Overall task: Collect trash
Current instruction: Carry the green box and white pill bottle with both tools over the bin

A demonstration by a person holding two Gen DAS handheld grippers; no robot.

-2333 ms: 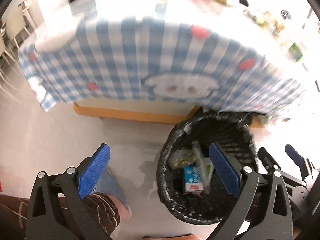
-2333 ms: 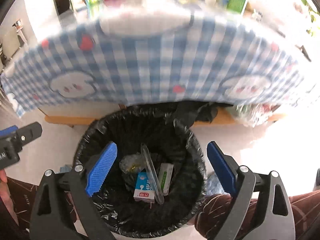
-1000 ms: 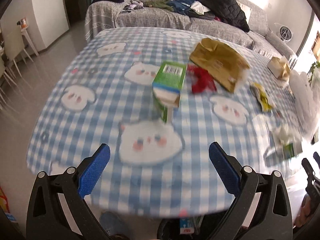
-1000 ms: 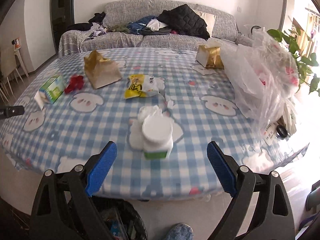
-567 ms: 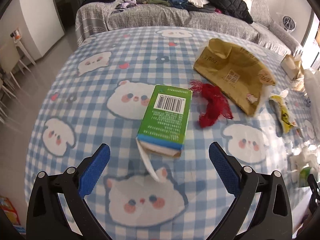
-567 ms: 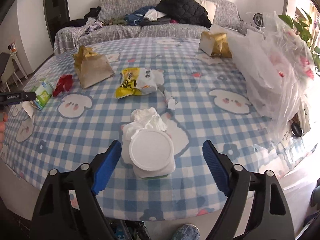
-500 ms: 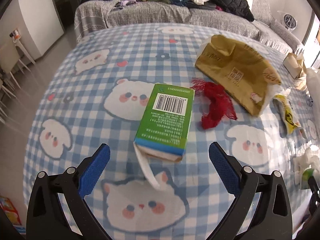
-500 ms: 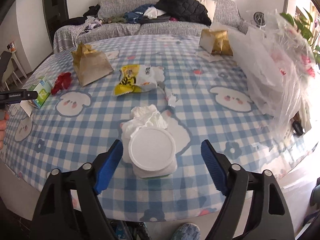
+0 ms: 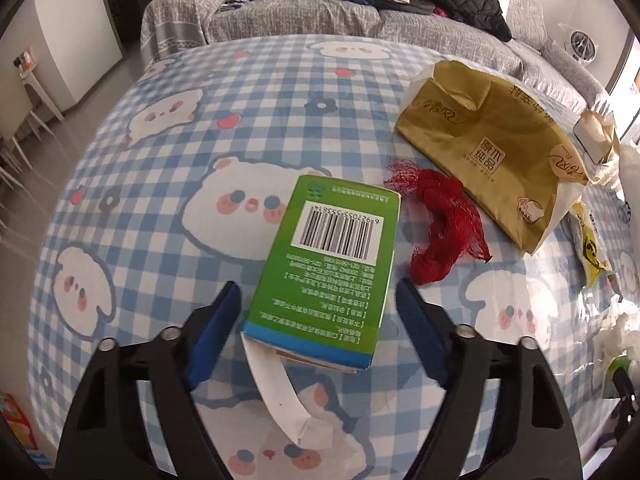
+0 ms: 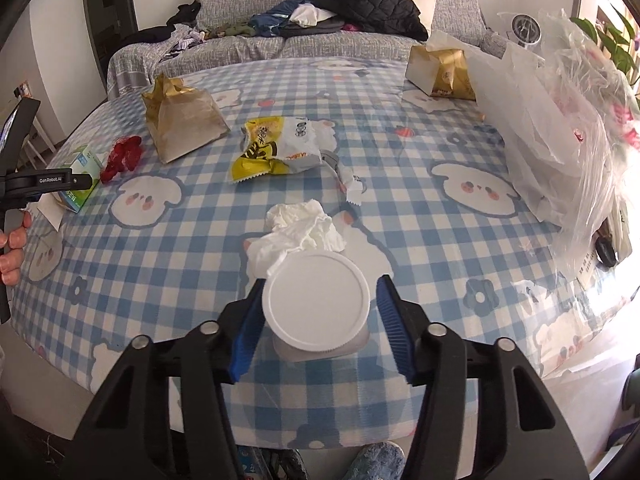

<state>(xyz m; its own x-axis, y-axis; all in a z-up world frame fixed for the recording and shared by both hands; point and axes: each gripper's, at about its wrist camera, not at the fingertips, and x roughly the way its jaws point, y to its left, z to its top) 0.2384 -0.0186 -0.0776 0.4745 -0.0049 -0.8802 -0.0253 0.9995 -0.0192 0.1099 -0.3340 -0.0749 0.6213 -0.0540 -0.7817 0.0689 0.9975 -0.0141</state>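
A round table is covered by a blue checked tablecloth (image 10: 400, 184). Near its left edge, a green carton (image 9: 328, 268) is straddled by the left gripper (image 9: 316, 332), whose jaws are closing without yet touching it. At the front edge, a white-lidded container (image 10: 316, 300) is flanked by the closing right gripper (image 10: 318, 332), its pads not yet pressing.

A grey sofa (image 10: 344, 36) behind the checked tablecloth (image 10: 400, 208) carries heaped clothes (image 10: 360, 8); a houseplant (image 10: 616, 44), perhaps, stands far right.
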